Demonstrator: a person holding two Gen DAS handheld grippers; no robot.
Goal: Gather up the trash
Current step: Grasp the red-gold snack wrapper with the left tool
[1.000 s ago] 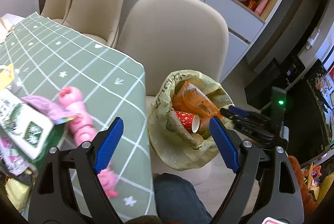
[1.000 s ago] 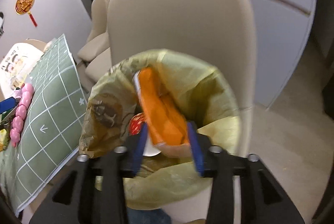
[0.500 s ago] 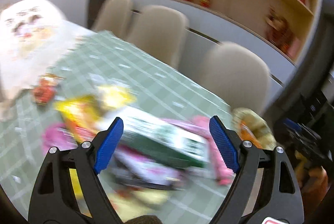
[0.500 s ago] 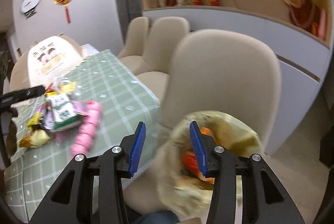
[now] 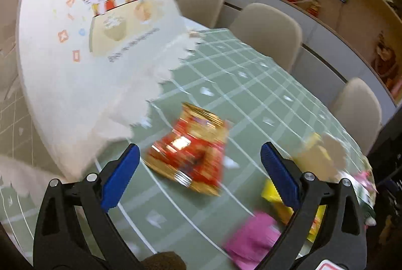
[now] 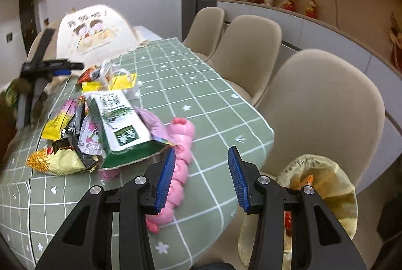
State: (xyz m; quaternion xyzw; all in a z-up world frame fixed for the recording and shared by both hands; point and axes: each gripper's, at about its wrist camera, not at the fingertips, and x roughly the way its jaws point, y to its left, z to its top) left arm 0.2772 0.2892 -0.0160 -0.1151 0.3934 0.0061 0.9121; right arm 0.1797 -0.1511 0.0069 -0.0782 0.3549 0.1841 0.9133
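Observation:
My left gripper (image 5: 199,175) is open and empty above the table, with a red and gold snack packet (image 5: 188,149) lying just beyond its fingers. My right gripper (image 6: 199,174) is open and empty over the table's near corner. A pile of trash lies left of it: a green and white carton (image 6: 115,121), a yellow snack bag (image 6: 57,162) and several wrappers. A yellow trash bag (image 6: 324,184) holding orange and red trash sits on a chair at the lower right, partly behind the right gripper. The left gripper (image 6: 50,66) shows far left in the right wrist view.
A green grid tablecloth (image 6: 191,91) covers the table. A pink segmented toy (image 6: 181,144) lies by the carton. A large white printed bag (image 5: 83,51) stands at the table's far end. Three beige chairs (image 6: 324,114) line the right side. Pink and yellow wrappers (image 5: 253,237) lie lower right.
The left gripper has swung from the trash bag across the table to the red and gold packet. The right gripper has let go of the orange packet into the bag and pulled back over the table.

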